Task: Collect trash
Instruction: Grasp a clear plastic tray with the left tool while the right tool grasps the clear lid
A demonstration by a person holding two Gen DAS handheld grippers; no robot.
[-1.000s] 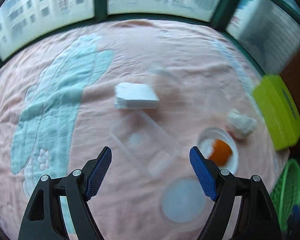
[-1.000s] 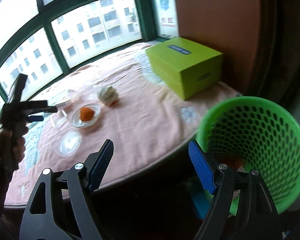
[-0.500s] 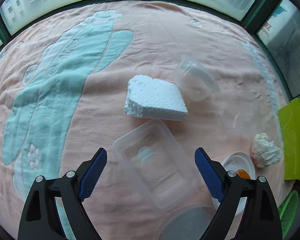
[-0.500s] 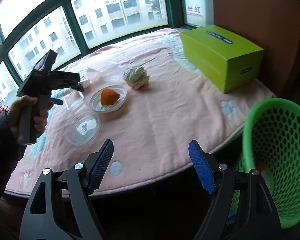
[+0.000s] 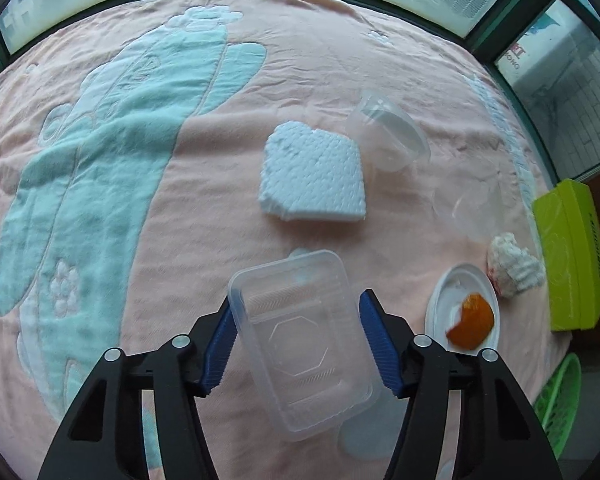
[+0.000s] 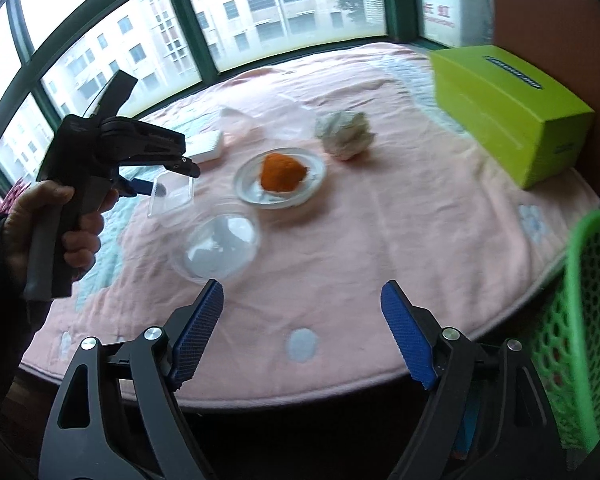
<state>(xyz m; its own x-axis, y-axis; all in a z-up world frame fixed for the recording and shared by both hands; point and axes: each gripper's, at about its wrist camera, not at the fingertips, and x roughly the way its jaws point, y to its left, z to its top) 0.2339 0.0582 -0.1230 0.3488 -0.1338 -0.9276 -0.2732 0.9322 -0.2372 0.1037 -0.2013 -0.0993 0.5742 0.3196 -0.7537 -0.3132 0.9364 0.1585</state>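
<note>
Risk: we are bracketing the clear plastic tray (image 5: 304,344) with our left gripper (image 5: 294,342), jaws apparently not yet pinching it, right gripper (image 6: 302,330) hanging wide open and empty near the green basket (image 6: 580,340); thin walls could buckle and slip.

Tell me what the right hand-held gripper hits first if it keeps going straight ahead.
Probably the clear round lid on the pink cloth, straight ahead of the open right hand-held gripper; the plate with orange peel lies beyond. Depth is uncertain.
</note>
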